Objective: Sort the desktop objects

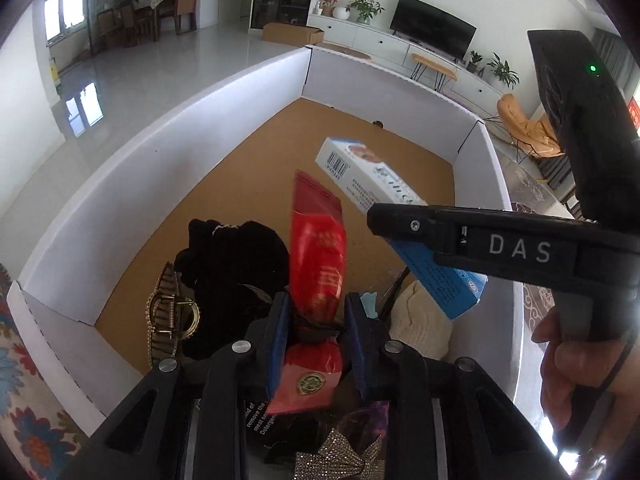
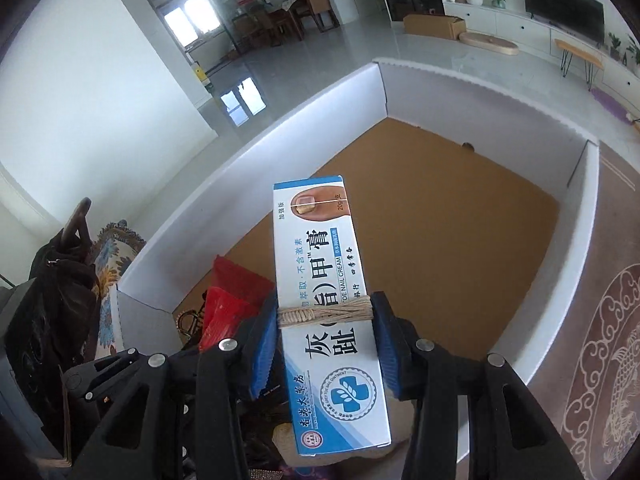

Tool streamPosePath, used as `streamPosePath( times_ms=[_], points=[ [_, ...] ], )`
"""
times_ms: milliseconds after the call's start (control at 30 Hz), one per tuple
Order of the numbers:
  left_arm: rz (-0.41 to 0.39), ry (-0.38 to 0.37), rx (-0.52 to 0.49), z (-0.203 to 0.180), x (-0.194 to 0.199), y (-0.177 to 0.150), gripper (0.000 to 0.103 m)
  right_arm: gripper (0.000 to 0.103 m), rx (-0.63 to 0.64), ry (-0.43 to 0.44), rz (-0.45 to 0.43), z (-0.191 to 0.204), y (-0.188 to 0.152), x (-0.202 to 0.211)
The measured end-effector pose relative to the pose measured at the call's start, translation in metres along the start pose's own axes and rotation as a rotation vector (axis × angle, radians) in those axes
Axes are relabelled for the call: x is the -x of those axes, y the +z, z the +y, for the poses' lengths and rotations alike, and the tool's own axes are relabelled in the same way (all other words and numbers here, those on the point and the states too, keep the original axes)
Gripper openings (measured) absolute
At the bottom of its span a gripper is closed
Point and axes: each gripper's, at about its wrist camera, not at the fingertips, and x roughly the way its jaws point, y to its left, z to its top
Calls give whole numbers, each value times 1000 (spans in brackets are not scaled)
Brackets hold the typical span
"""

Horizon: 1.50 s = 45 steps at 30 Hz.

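Our left tongs (image 1: 316, 320) are clamped on a red foil packet (image 1: 318, 248), which stands upright between the blue pads above the near end of a white-walled bin (image 1: 160, 152) with a cork-brown floor. Our right tongs (image 2: 326, 332) are clamped on a blue-and-white nail cream box (image 2: 324, 280) bound with twine (image 2: 326, 312), held over the same bin. Below lie a black velvet pouch (image 1: 236, 264), a gold-trimmed hair clip (image 1: 168, 312) and a cream knitted item (image 1: 420, 320).
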Motion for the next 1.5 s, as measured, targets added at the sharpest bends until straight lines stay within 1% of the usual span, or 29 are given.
streamPosePath(
  times_ms=[33, 67, 100, 167, 233, 267, 300, 333, 367, 400, 467, 533, 600, 667, 733, 800, 867, 933, 1000, 1133, 1200, 1300, 1400, 1433, 1500],
  points=[
    [3, -5, 6, 1, -2, -2, 50, 46, -3, -7, 38, -1, -2, -12],
    [-7, -13, 7, 0, 0, -4, 68, 51, -4, -17, 62, 1, -7, -21],
    [-32, -17, 2, -2, 4, -6, 78, 63, -3, -20, 76, 1, -10, -26],
    [-89, 7, -15, -6, 12, -12, 80, 68, 10, -4, 62, 1, -15, -24],
    [-137, 36, -32, -10, 19, -15, 80, 77, 33, -22, 24, 4, -16, -10],
    [-162, 47, -33, -11, 24, -16, 80, 87, 44, -42, -3, 2, -16, 3],
    [-188, 57, -24, -11, 28, -16, 82, 90, 60, -63, -42, 4, -17, 15],
    [-210, 65, -8, -10, 33, -17, 86, 91, 79, -80, -87, 4, -17, 32],
    [-234, 76, 18, -10, 38, -13, 97, 92, 97, -94, -127, 6, -17, 45],
    [-256, 97, 48, -7, 43, -12, 103, 97, 108, -108, -159, 8, -19, 59],
    [-309, 155, 111, -4, 52, -14, 103, 103, 118, -132, -204, 9, -21, 81],
    [-344, 176, 143, 6, 58, -12, 103, 103, 116, -136, -220, 8, -25, 93],
    [-336, 191, 158, 9, 60, -10, 103, 103, 109, -164, -201, 5, -27, 96],
    [-310, 183, 130, 8, 59, -9, 103, 103, 104, -197, -184, 2, -33, 96],
    [-301, 193, 75, 3, 61, -11, 103, 103, 105, -212, -166, 1, -40, 93],
    [-315, 247, 23, -4, 65, -13, 103, 103, 109, -215, -145, 3, -46, 88],
    [-339, 292, -22, -10, 72, -16, 103, 103, 108, -219, -150, 2, -50, 89],
    [-366, 320, -44, -14, 80, -18, 103, 103, 103, -220, -157, 0, -52, 91],
    [-383, 322, -42, -15, 88, -19, 103, 103, 99, -218, -166, -1, -53, 93],
    [-408, 279, -24, -13, 101, -19, 103, 103, 106, -221, -183, 1, -53, 101],
    [-418, 280, -14, -13, 106, -19, 103, 103, 117, -226, -191, 3, -53, 104],
    [-399, 281, 9, -9, 108, -17, 103, 103, 137, -232, -195, 7, -53, 107],
    [-357, 220, 47, -1, 104, -15, 103, 103, 154, -238, -193, 10, -53, 106],
    [-352, 213, 70, 3, 103, -16, 103, 103, 157, -238, -192, 11, -53, 106],
    [-366, 236, 117, 9, 104, -21, 103, 103, 163, -236, -190, 13, -53, 104]
  ],
)
